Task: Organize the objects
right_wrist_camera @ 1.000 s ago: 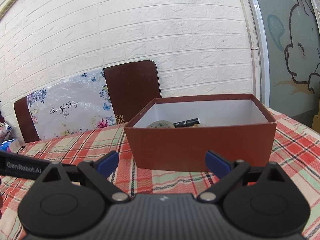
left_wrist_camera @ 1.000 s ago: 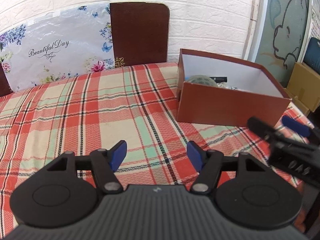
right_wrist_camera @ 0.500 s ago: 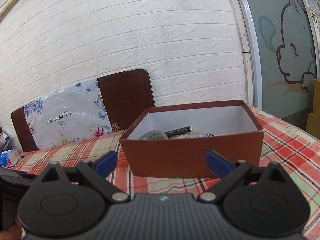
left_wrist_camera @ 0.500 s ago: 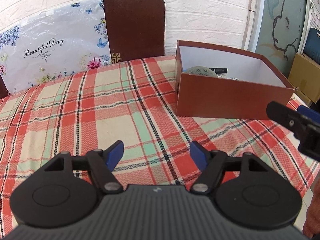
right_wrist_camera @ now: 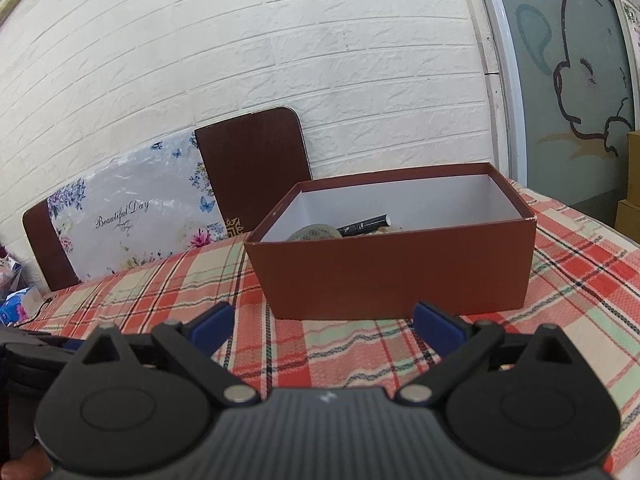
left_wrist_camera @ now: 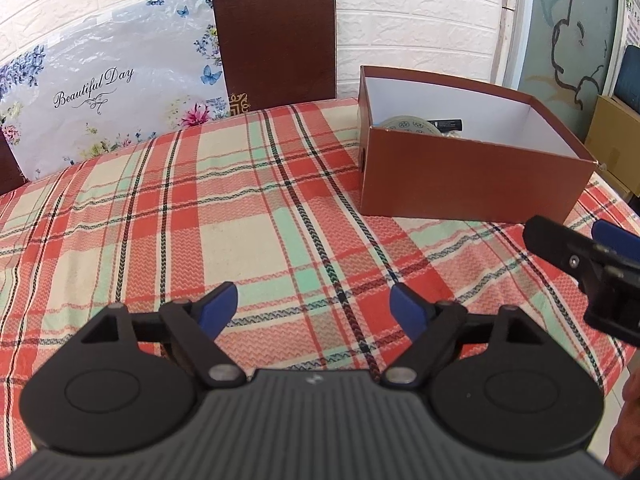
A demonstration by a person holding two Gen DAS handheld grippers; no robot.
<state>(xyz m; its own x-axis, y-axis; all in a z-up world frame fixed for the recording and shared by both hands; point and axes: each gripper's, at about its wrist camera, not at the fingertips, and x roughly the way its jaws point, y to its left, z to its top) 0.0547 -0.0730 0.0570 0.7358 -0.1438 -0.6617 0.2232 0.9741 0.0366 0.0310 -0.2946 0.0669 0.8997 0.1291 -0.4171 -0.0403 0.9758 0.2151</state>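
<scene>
Across the left wrist view spreads a tabletop (left_wrist_camera: pixel 248 216) under a red, cream and green plaid cloth. At the bottom, the left gripper (left_wrist_camera: pixel 314 308) shows two blue-padded fingers (left_wrist_camera: pixel 218 306) spread apart with only bare cloth between them; they have just been opening wider. Toward the upper right sits an open brown box (left_wrist_camera: pixel 472 184) with a white inside. A round patterned disc (left_wrist_camera: pixel 410 125) and a black tube (left_wrist_camera: pixel 446 123) show just over its near rim. At the right edge, this view alone shows the right gripper (left_wrist_camera: pixel 580 246) from the side, hovering above the cloth in front of the box. Against the white brick wall lean a dark brown board (left_wrist_camera: pixel 276 40) and a floral panel (left_wrist_camera: pixel 104 96) reading "Beautiful Day".

From the right wrist view, the right gripper (right_wrist_camera: pixel 324 320) faces the box (right_wrist_camera: pixel 396 268) head on, its fingers (right_wrist_camera: pixel 438 330) parted and grasping nothing, the box's front wall just beyond them. The disc (right_wrist_camera: pixel 314 234) and the tube (right_wrist_camera: pixel 364 224) lie inside, toward the left. Only this view shows a blue packet (right_wrist_camera: pixel 18 304) at the far left edge of the tabletop (right_wrist_camera: pixel 360 356). A cartoon outline (right_wrist_camera: pixel 580 76) is drawn on the grey panel to the right.
</scene>
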